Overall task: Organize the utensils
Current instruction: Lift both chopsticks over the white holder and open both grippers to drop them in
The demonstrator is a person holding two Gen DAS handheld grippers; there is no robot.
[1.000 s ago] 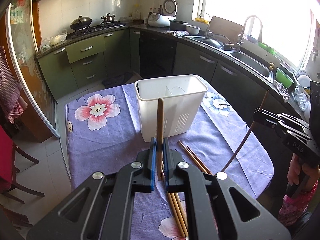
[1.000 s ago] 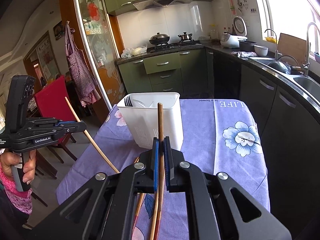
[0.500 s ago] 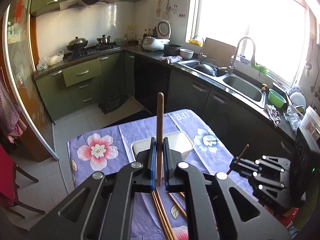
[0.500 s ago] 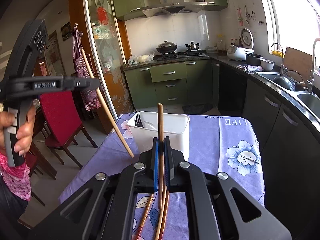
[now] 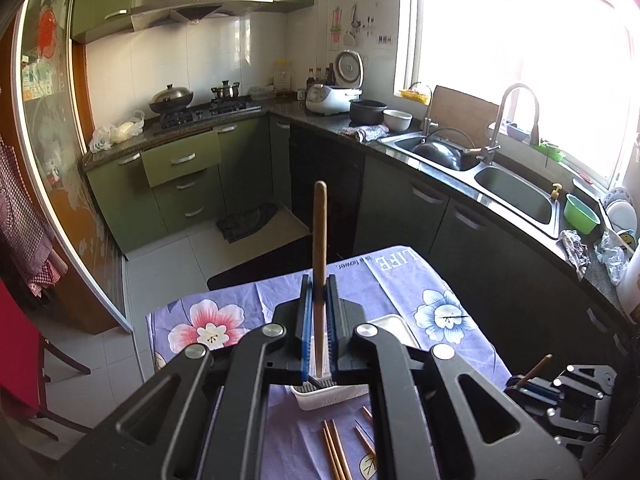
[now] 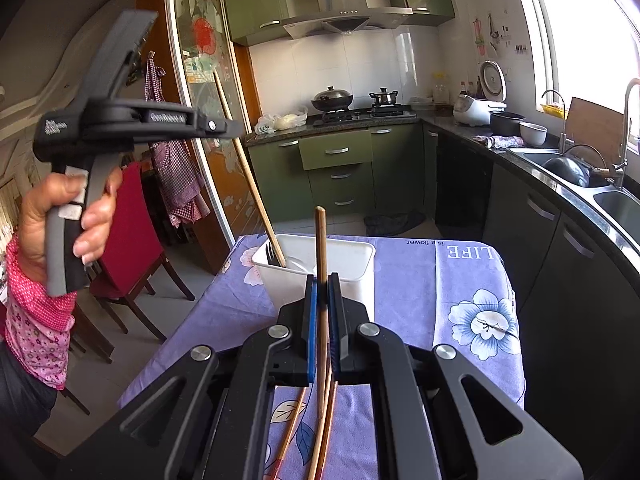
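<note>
While each hand-held gripper clamps one chopstick, one white holder stands beyond.

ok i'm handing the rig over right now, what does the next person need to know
Left tool: shut on a chopstick, held high with its lower tip in the white bin.
Right tool: shut on a second chopstick, lifted off the table, short of the bin.
Bin: stands on the purple cloth; a fork is already inside.
Loose chopsticks lie on the cloth in front of the bin.
Done: both chopsticks picked up, neither released.
Left: drop both in the bin, then gather the loose ones.
</note>
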